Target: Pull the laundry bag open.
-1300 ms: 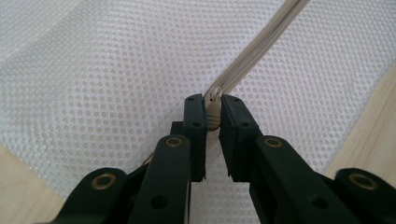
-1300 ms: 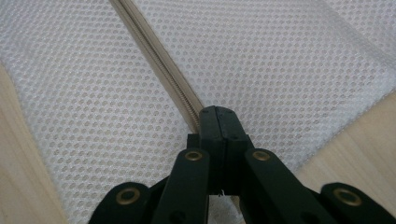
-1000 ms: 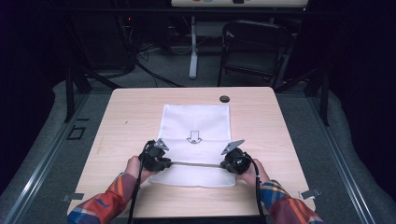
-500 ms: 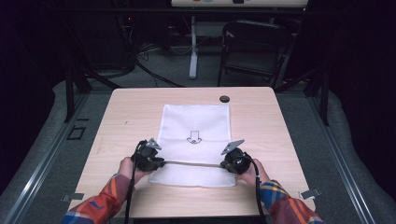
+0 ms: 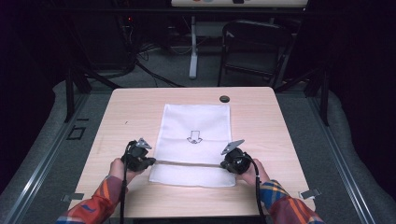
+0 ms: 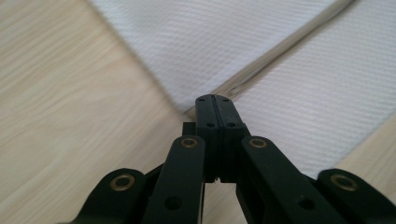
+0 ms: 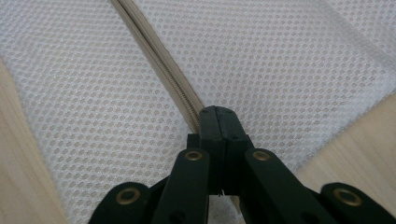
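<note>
A white mesh bag [image 5: 196,135] is showing one printed sign.
A dark outlined arrow [image 5: 194,138] is sitting near the bag's middle, pointing toward the person's side of the table; no words, brands or numbers are showing legibly anywhere.

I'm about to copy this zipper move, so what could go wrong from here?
The left tongs sit at the mesh bag's left edge; further pulling may drag the whole bag instead. The right tongs pinch only the thin zipper strip, which might slip free or lift the bag off the table.
</note>
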